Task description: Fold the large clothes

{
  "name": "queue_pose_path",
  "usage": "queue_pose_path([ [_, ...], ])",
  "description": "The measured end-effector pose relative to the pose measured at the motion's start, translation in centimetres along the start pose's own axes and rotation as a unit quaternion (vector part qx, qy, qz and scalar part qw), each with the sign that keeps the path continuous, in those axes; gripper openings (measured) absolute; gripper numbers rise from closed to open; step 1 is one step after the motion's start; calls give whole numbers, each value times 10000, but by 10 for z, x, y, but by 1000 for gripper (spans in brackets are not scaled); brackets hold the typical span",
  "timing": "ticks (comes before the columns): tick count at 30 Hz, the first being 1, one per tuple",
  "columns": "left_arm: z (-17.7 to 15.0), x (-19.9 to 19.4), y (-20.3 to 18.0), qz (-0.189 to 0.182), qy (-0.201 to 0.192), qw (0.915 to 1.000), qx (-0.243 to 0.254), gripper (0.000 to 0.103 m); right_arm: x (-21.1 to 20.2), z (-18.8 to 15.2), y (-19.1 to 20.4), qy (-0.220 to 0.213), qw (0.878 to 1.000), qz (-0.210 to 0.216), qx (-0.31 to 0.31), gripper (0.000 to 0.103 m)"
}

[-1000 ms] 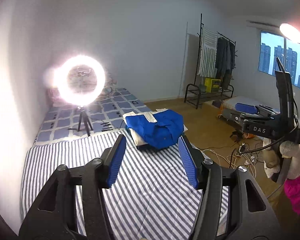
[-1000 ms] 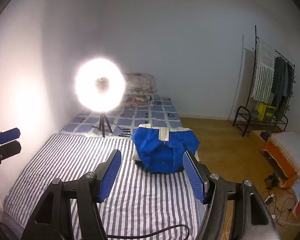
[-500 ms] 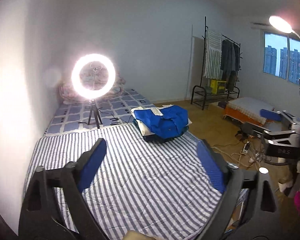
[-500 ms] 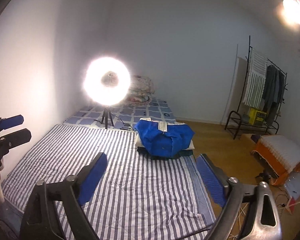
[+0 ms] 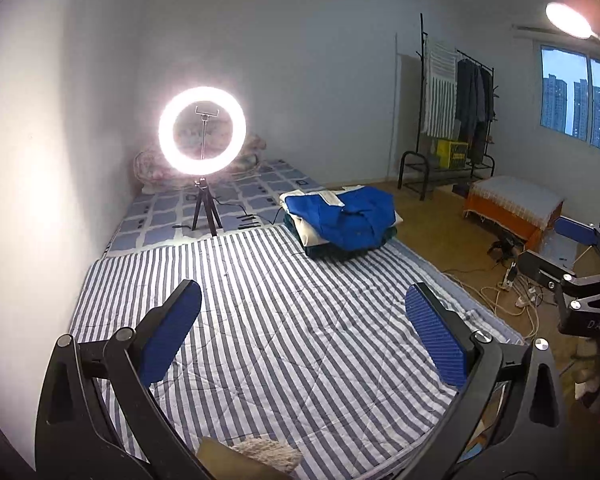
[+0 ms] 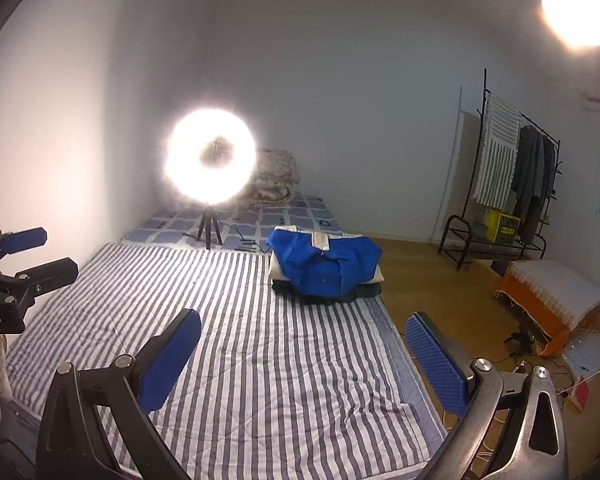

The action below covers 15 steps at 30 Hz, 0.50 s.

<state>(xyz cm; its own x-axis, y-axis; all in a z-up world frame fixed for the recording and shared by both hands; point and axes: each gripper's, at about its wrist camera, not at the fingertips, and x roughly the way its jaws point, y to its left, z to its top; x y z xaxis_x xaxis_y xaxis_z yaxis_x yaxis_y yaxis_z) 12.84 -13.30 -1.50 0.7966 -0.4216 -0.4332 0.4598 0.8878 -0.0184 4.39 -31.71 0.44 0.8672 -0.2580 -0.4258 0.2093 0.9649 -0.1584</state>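
Observation:
A folded blue garment (image 5: 344,216) (image 6: 324,264) tops a small stack of folded clothes at the far right of the striped mattress cover (image 5: 280,320) (image 6: 260,340). My left gripper (image 5: 302,296) hovers over the bare stripes well short of the stack, its jaws opening wide with nothing between them. My right gripper (image 6: 303,320) hangs over the mattress's right part, its jaws also opening, with only bedding behind the gap. Each gripper shows at the edge of the other's view: right gripper (image 5: 556,248), left gripper (image 6: 40,254).
A lit ring light (image 5: 202,130) (image 6: 211,156) on a small tripod stands on the checked bedding behind the stripes. A clothes rack (image 5: 456,120) lines the far wall. An orange-draped bench (image 5: 512,204) and loose cables (image 5: 500,292) lie on the wooden floor at right.
Both grippers' jaws have spread from half open to wide. Both have drawn back from the blue stack and sunk a little, so more of the striped cover shows.

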Motion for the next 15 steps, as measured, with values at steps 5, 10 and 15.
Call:
queue_pose_path([
  [5,-4,-3,-8,63,-25,9999,149,103,5,-9,-1,160,9997,52,154,103],
  [10,-8,-7,-11,91,-53,9997,215,103,4,-12,2,181,9997,82,144,103],
  [15,-8,-7,-11,61,-52,9998,196,103,1,-11,0,131,9997,43,198,103],
])
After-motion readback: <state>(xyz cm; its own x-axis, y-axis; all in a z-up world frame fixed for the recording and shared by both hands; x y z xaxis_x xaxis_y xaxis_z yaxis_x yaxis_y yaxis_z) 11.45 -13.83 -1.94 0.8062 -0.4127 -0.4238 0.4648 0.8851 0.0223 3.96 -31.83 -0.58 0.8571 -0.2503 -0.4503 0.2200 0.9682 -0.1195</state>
